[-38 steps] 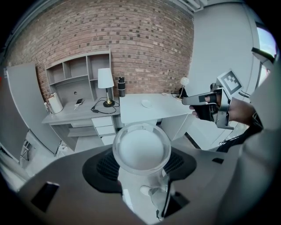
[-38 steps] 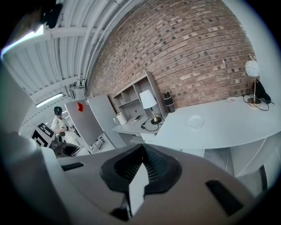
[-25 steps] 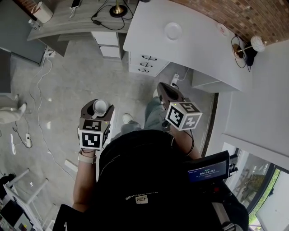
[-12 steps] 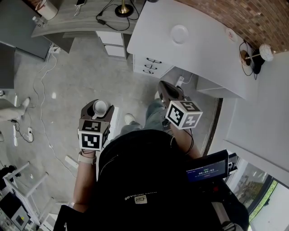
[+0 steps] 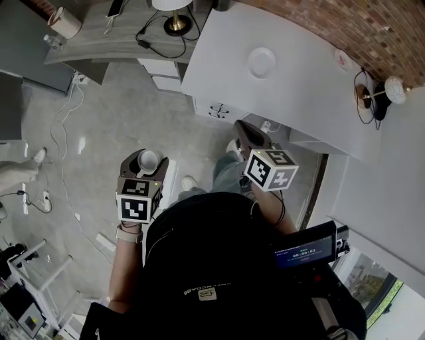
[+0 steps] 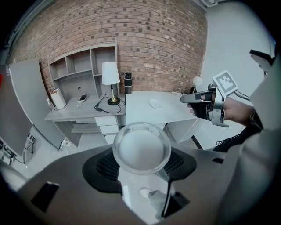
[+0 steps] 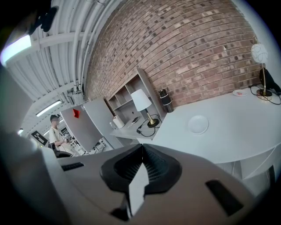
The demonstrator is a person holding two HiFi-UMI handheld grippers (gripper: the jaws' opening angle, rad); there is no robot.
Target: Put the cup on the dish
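A white cup [image 5: 149, 159] sits upright between the jaws of my left gripper [image 5: 147, 162], which is shut on it over the grey floor. Seen from the left gripper view, the cup [image 6: 141, 148] fills the middle with its mouth facing the camera, and my left gripper [image 6: 141, 154] closes round it. The round white dish [image 5: 261, 62] lies on the white table [image 5: 299, 86] ahead, also visible as the dish [image 6: 155, 103] and the dish [image 7: 198, 124]. My right gripper [image 5: 243, 135] is shut on nothing short of the table's near edge; its jaws [image 7: 141, 151] meet.
A grey desk [image 5: 106, 41] with a lamp [image 5: 174, 16], cables and a phone stands left of the table. White drawers [image 5: 219, 109] sit under the table edge. A small plate [image 5: 342, 60] and a globe lamp [image 5: 393, 87] are at the far right. A person [image 7: 56, 132] stands far off.
The table and dish have slid a little lower in the head view, nearer to me. Both grippers keep their pose, and the cup stays held.
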